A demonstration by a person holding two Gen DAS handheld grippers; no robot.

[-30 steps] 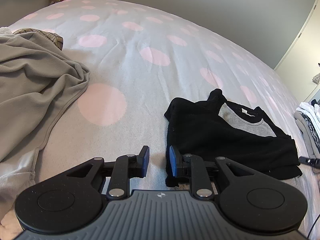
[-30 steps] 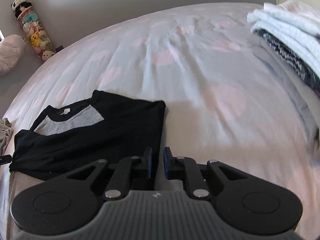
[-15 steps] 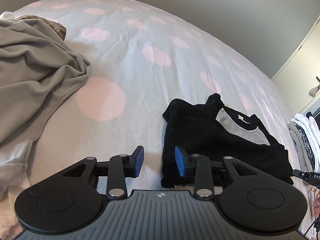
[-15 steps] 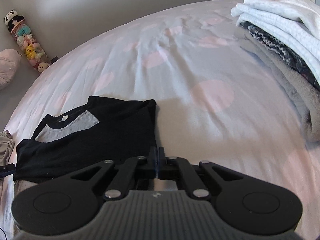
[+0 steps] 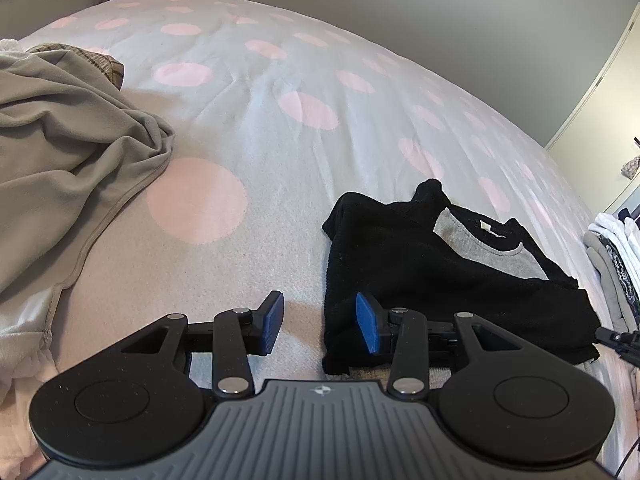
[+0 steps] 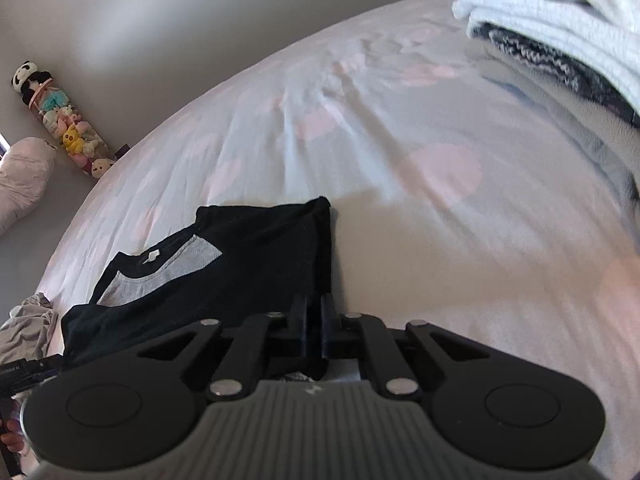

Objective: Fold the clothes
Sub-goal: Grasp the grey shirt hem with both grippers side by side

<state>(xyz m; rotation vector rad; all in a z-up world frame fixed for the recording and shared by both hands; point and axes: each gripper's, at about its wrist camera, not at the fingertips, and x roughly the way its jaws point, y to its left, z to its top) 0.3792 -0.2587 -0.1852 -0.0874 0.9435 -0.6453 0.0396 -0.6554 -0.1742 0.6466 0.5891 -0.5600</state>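
The black shirt with its grey inner neck panel lies part-folded on the polka-dot bed. The left gripper has spread its fingers wider than a second ago and now straddles the shirt's near left corner, gripping nothing. The right gripper has drawn its fingers nearly shut at the near right hem; whether cloth is pinched there, I cannot tell. Likely both corners are being taken for the next fold.
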